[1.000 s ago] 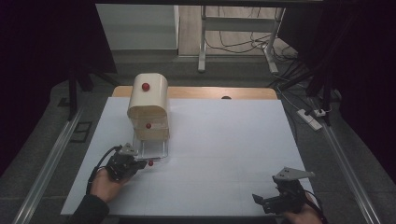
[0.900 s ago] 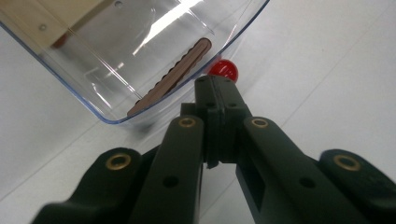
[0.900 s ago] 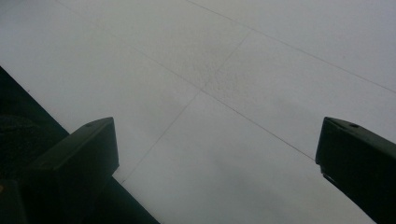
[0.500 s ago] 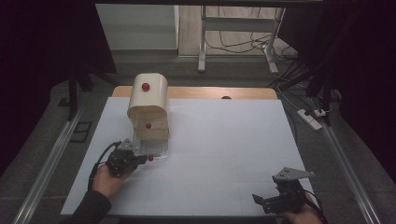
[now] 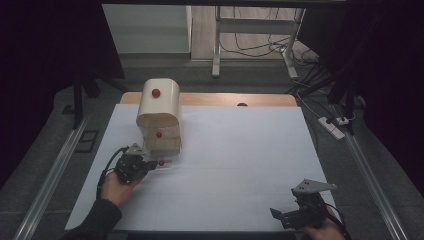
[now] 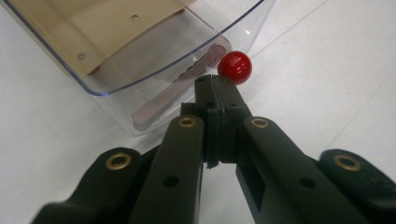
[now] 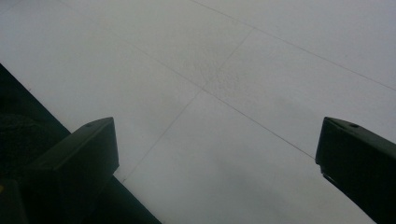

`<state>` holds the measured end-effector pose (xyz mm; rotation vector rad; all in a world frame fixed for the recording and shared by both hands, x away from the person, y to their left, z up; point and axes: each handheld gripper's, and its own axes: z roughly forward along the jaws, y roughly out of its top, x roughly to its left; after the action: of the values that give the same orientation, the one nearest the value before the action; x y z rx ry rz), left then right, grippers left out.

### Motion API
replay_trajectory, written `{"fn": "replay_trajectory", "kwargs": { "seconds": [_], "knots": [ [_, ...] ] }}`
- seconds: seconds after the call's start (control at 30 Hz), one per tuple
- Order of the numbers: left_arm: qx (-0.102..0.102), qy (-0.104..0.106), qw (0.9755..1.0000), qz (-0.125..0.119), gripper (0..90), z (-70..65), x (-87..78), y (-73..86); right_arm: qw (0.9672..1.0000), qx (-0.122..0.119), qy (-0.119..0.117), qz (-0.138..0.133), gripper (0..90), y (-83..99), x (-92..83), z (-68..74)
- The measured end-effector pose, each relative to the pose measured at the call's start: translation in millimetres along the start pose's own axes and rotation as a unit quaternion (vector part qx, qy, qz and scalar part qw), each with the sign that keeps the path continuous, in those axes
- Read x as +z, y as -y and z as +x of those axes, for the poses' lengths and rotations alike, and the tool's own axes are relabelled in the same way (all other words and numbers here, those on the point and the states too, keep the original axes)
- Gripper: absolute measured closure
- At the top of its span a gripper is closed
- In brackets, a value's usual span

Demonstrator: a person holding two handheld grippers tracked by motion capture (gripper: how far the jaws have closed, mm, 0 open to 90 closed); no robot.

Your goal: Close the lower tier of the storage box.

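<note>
**The left tool sits at the red knob of the clear drawer**

A small cream cabinet [image 5: 158,112] stands on the left part of the white table [image 5: 240,160]. Its bottom drawer [image 6: 140,70] is clear plastic and is pulled out toward the person. The drawer has a red knob [image 6: 235,67] on its front.

The left tool [image 6: 215,84] lies right in front of the drawer. Its two black jaws are pressed together, with nothing between them. The red knob sits just past the tips, a bit to the right in the left gripper view. I cannot tell if the tips touch it.

The drawer slides in a line from the cabinet toward the left hand [image 5: 116,187], and the tool points back along that line. So a push would go straight into the cabinet.

The right tool [image 5: 300,216] rests well apart, at the near right edge of the table. Its jaws are wide open over bare table. The left hand is much nearer to the drawer.
</note>
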<state>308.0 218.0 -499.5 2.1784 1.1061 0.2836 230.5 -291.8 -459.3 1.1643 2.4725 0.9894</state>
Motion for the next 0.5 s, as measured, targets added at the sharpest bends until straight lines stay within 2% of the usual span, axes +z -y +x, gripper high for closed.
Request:
{"fn": "replay_trajectory", "kwargs": {
  "seconds": [0.13, 0.37, 0.5],
  "knots": [
    [-0.003, -0.005, 1.0000, -0.001, 89.3, 2.9, 1.1, -2.1, 1.0000, 0.002, -0.001, 0.001, 0.0, 0.1, -0.1, 0.1],
    [-0.023, -0.012, 0.9997, 0.002, 89.3, 8.5, 4.5, -6.2, 1.0000, 0.002, -0.002, 0.000, 0.0, 0.0, 0.0, -0.1],
    [-0.029, -0.017, 0.9994, 0.002, 89.3, 11.1, 6.7, -8.5, 1.0000, 0.002, -0.002, 0.001, 0.0, 0.0, 0.0, -0.1]
  ]
}}
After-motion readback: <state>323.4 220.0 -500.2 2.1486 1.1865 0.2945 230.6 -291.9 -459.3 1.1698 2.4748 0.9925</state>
